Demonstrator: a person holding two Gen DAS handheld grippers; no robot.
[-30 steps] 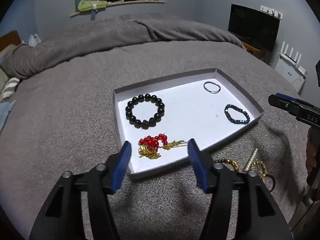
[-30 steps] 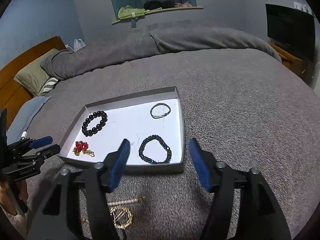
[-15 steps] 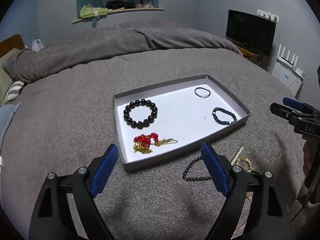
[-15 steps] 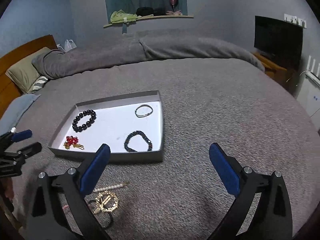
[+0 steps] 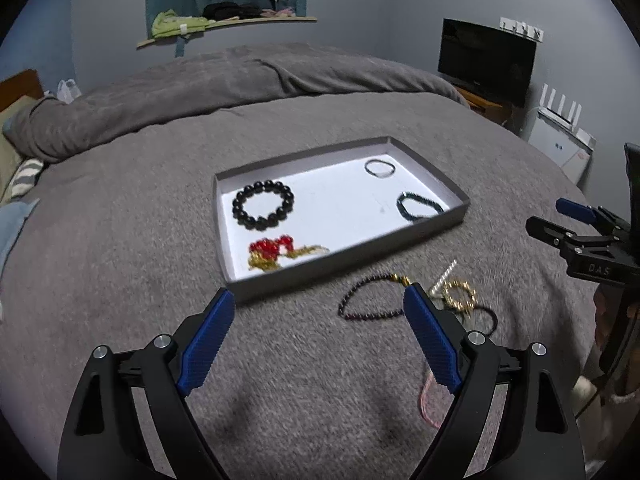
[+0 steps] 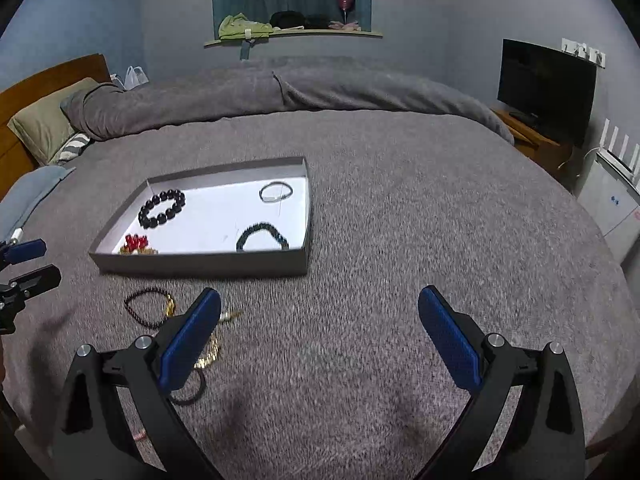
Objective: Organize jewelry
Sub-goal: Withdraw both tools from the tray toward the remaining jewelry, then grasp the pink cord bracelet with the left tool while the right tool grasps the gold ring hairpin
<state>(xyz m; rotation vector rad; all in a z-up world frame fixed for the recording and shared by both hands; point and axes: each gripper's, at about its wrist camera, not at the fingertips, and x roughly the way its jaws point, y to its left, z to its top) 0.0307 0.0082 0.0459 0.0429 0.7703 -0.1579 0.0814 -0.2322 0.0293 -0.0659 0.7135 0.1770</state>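
A shallow grey tray with a white floor lies on the grey bedspread, and everything else is best placed from it. Inside it sit a black bead bracelet near the far-left corner, a red and gold piece against the near wall, a thin ring-like band at the far right and a dark bracelet by the right wall. Just outside the tray's near wall, on the bedspread, lie the pieces not yet sorted: a dark purple bead bracelet, a gold bracelet, a pale stick-like pin and a black hair tie, close together and partly overlapping. The left gripper hovers over the bedspread near the tray's front, its jaws spread wide with nothing between them; the right gripper is likewise wide apart and empty, off the tray's near-right corner. The next pick looks like the purple bracelet, which lies clearest of the cluster. It would go best by lowering one finger inside the loop and one outside, pinching a single strand lightly, then lifting straight up so the gold bracelet does not drag along.
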